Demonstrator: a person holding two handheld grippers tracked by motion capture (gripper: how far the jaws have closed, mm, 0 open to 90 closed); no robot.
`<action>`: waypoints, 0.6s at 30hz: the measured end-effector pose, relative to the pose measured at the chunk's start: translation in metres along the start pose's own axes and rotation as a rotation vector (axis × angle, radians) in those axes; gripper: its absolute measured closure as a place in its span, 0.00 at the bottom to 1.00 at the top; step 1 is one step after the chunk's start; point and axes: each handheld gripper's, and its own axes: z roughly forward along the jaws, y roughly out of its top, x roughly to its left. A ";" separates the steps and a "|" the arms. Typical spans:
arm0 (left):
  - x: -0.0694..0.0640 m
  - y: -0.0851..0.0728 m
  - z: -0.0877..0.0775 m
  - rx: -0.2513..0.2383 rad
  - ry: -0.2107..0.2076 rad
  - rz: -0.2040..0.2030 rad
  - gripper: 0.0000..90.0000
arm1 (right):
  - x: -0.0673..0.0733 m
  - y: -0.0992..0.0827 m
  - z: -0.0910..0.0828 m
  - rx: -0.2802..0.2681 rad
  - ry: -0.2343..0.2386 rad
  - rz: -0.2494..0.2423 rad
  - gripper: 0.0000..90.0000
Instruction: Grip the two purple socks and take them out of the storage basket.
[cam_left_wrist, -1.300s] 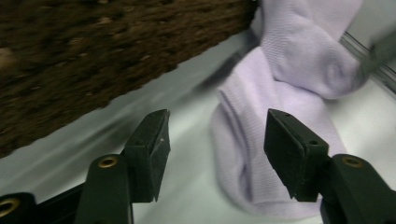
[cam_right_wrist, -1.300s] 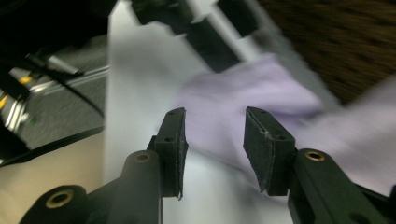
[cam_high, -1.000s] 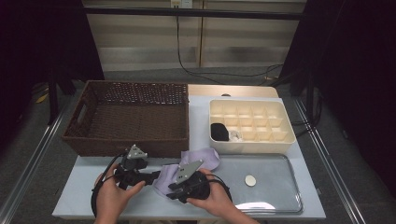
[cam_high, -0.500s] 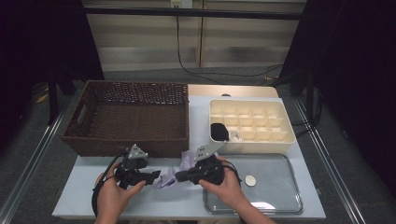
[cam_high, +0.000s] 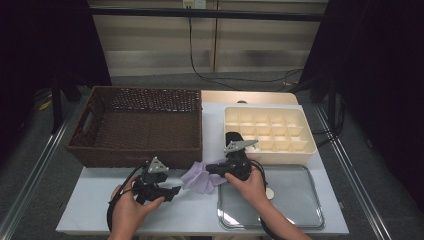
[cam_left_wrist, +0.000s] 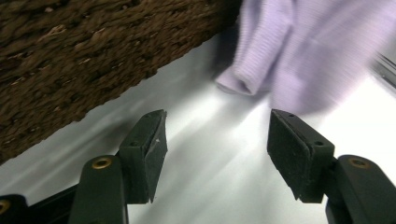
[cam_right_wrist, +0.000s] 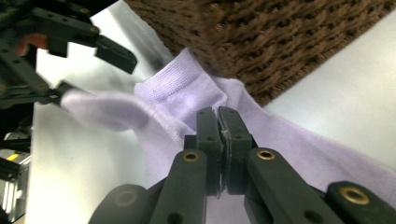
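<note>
Right gripper (cam_high: 212, 170), black two-jaw tool in the person's right hand: pads pressed together in the right gripper view, a thin fold of the pale lilac knitted cloth (cam_high: 201, 176) pinched between them. Jaws have just been closing, cloth between them. In the high view the tool points left, its tips at the right edge of the cloth

Left gripper (cam_high: 172, 191), black two-jaw tool in the left hand: jaws stand wide apart in the left gripper view, bare white tabletop (cam_left_wrist: 210, 154) between the pads, nothing gripped. Fingers (cam_left_wrist: 148, 154) clear of the fabric; the cloth lies just ahead of the jaw tips, not touching them as far as I can tell

Cloth position: on the white table, in front of the near right corner of the dark brown woven wicker basket (cam_high: 137, 127), just beside its wall, between the two grippers. Its right edge lies near the clear rectangular plastic tray (cam_high: 295, 210); whether it overlaps the tray rim I cannot tell. In the right gripper view part of the fabric looks lifted and blurred

Counts:
- grippers: two
- lilac cloth: one
- wicker basket: one
- cream plastic compartment box (cam_high: 270, 127), divided into a grid of cells: one
- clear tray: one
- small round white disc (cam_high: 269, 192) on the tray by the right wrist: one
</note>
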 end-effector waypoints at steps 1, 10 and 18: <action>-0.001 0.001 0.000 0.002 0.001 0.005 0.42 | -0.001 0.000 0.001 0.001 -0.002 0.004 0.96; -0.008 0.001 0.011 0.008 -0.034 0.022 0.42 | -0.003 -0.002 -0.005 -0.017 -0.074 -0.017 0.72; -0.014 0.004 0.016 -0.004 -0.046 0.044 0.42 | -0.002 -0.010 -0.026 -0.031 -0.094 -0.033 0.66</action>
